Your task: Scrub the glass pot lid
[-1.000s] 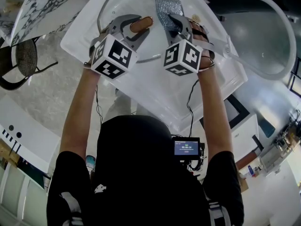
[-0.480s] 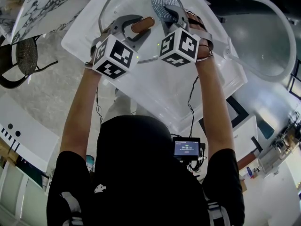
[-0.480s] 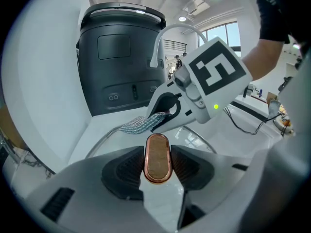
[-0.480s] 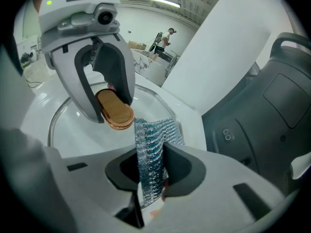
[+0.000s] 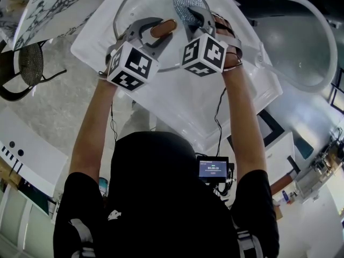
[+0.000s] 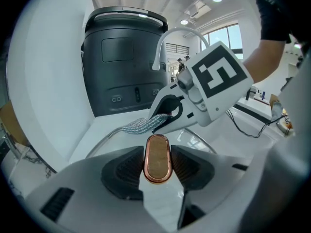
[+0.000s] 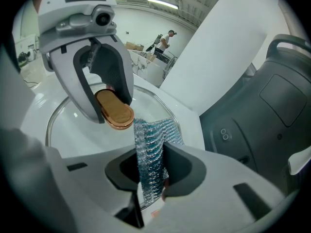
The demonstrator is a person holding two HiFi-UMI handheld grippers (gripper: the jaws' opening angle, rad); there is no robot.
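So, the left gripper point(image 6: 157, 165) is pressed onto the copper knob point(image 6: 157, 152) of the glass lid point(image 5: 144, 7). My read is that this pins the lid flat on the white counter point(image 5: 183, 98) so it can't skid under scrubbing.

The right gripper point(image 7: 151, 174) pinches a silver mesh scrub pad point(image 7: 156, 132) on edge. The pad's free end lies on the glass at about 1 o'clock from the knob, just beside it.

Looks mid-scrub. A black appliance point(image 6: 121, 57) sits at 12 o'clock beyond the lid.
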